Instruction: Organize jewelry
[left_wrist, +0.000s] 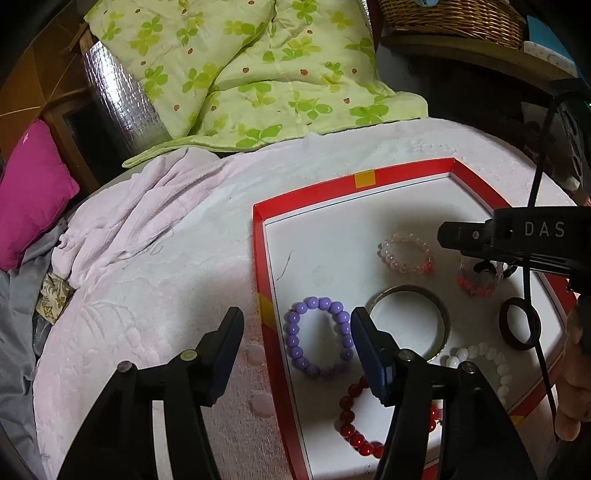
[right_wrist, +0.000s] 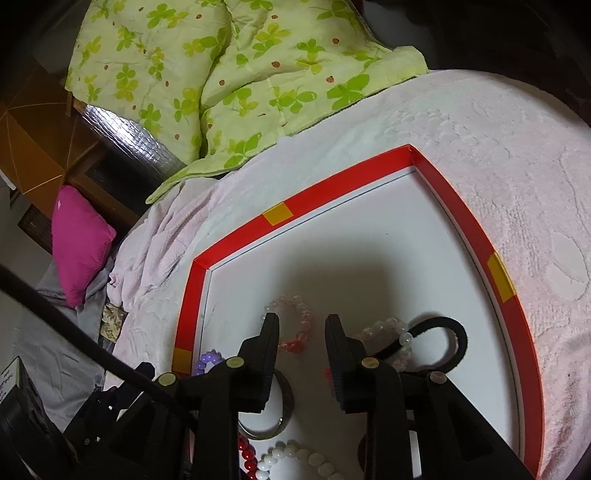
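Pink textured blanket (left_wrist: 155, 295) covers the bed, carrying a red-rimmed white tray (left_wrist: 260, 258). Tray holds: purple bead bracelet (left_wrist: 319, 338), red bead bracelet (left_wrist: 354, 428), metal bangle (left_wrist: 410, 321), white bead bracelet (left_wrist: 491, 362). Left tool (left_wrist: 295, 339) parted, empty, above the purple bracelet. Right tool (right_wrist: 301, 332) slightly parted, empty.

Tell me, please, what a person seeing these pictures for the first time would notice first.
The eye goes first to the red-rimmed box lid with its white floor, lying on a pale pink blanket, with bracelets spread inside. The purple bead bracelet near the lid's left wall stands out most, between the open left gripper fingers. Behind, a green clover-print quilt fills the top.
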